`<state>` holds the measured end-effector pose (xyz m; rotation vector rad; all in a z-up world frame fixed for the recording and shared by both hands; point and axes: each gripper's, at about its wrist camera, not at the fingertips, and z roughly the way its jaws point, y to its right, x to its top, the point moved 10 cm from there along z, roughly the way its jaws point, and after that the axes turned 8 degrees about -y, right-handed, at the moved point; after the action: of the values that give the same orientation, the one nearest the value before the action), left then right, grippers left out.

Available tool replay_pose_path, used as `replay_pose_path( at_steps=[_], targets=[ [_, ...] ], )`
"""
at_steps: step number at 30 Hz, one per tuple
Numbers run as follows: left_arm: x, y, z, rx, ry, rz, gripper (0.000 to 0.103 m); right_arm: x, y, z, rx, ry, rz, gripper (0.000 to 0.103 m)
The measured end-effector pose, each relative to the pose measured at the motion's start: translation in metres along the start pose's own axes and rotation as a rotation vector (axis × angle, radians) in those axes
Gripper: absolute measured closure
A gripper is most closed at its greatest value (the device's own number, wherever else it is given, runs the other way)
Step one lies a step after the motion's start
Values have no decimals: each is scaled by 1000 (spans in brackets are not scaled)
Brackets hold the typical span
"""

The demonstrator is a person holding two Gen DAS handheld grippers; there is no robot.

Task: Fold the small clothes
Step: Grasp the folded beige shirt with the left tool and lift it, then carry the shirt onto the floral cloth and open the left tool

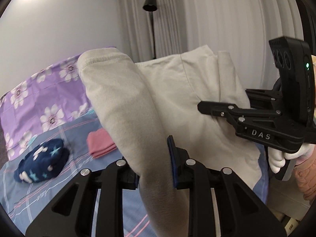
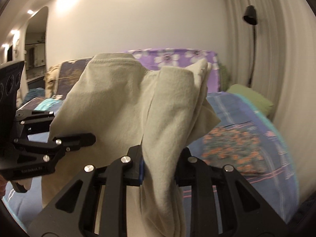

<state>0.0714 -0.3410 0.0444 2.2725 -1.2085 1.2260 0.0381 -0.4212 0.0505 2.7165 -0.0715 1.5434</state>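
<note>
Nearest my left camera, the left gripper point(image 1: 156, 164) is pinching a thick fold of the cream garment point(image 1: 158, 98); the cloth runs between its pads and covers one of them, so only the blue edge of the other pad point(image 1: 171, 158) shows. The right gripper point(image 2: 161, 165) likewise clamps a bunched corner of the same garment point(image 2: 122, 98), and the fabric wraps over its fingers so I see little more than a sliver of blue padding. The garment is held up off the bed point(image 1: 59, 177) between the two tools, its stitched hem uppermost, and it fills the middle of both views, hiding most of what lies behind it.

Beside the garment in the left view I see the other tool from the side, with a white-gloved hand point(image 1: 278, 158) on its handle, cut off by the frame edge. Below and behind the garment, on the blue checked bedcover, lie a folded pink cloth point(image 1: 100, 142) and, just beyond it to the side, a navy star-patterned bundle point(image 1: 42, 161), blurred. Farther behind the garment is a purple flowered cover point(image 2: 177, 57), a green pillow point(image 2: 250, 96) at the bed's far edge, then a black lamp point(image 2: 250, 15) against the pale curtain point(image 1: 227, 19).
</note>
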Motion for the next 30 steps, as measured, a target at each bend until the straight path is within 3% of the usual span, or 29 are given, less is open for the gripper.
replay_pose_path(
  at_steps=[8,16,25,30],
  targets=[
    [50,38,37,-43,27,56,79,11,69,-12,-132,25,41,81],
    [102,52,79,-62,49,106,79,31,128,2,-244,46,88,82],
    [155,52,138,-77,27,47,79,69,189,47,-358,10,82,82],
    [174,60,176,-102,4,7,79,76,232,72,-380,-13,155,83]
  ],
)
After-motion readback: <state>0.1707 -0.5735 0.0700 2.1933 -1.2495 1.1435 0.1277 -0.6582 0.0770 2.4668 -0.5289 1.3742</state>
